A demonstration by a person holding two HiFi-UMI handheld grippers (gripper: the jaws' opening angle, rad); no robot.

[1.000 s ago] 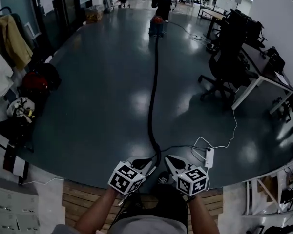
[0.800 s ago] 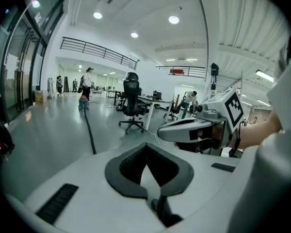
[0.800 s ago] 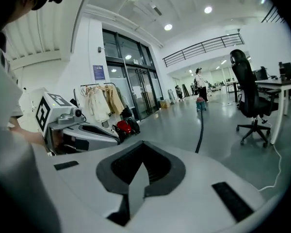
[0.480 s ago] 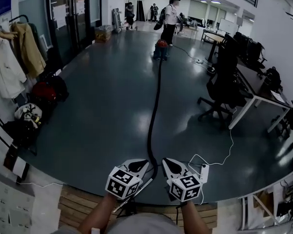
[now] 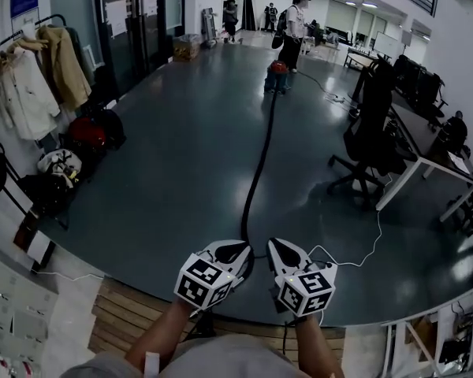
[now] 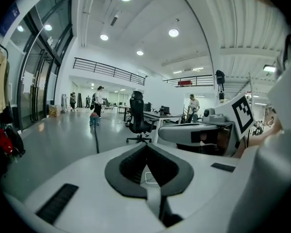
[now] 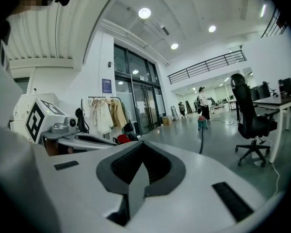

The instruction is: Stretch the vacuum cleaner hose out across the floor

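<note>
Your left gripper [image 5: 238, 250] has its two jaws pressed together, and its own view shows nothing between them. Your right gripper [image 5: 274, 247] is in the same state: the jaws are closed on each other and hold nothing. You hold both grippers side by side at the near edge of the scene, close to each other, and they point to the far side of the room.

The vacuum cleaner hose [image 5: 258, 160] lies on the dark floor [image 5: 173, 156]. It runs as a long black line from the gap between the two grippers toward the far end, with a soft bend in the middle. Its near end goes under the grippers in the head view, so it is not possible to tell if it touches them. At the far end of the hose stands the red vacuum cleaner [image 5: 277, 75], and a person [image 5: 293, 26] stands just beside it. An office chair [image 5: 369, 132] is to the right of the hose, well apart from it.
</note>
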